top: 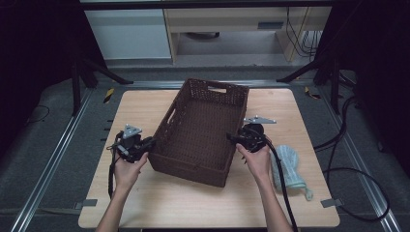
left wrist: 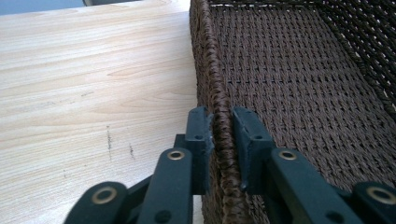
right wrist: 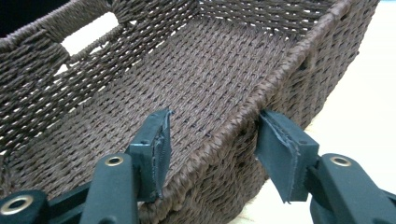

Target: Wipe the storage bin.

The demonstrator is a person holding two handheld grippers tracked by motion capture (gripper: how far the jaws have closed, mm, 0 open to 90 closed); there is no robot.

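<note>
Wooden counter (top: 145,203) carries woven basket (top: 203,130) between both claws. Left claw (left wrist: 223,135) clenched on its rim; right claw (right wrist: 212,154) released, straddling the opposite rim. Likely light, stiff, grippy; hold by rims.

Bright lit tabletop, dark surroundings, sharp close-ups.
</note>
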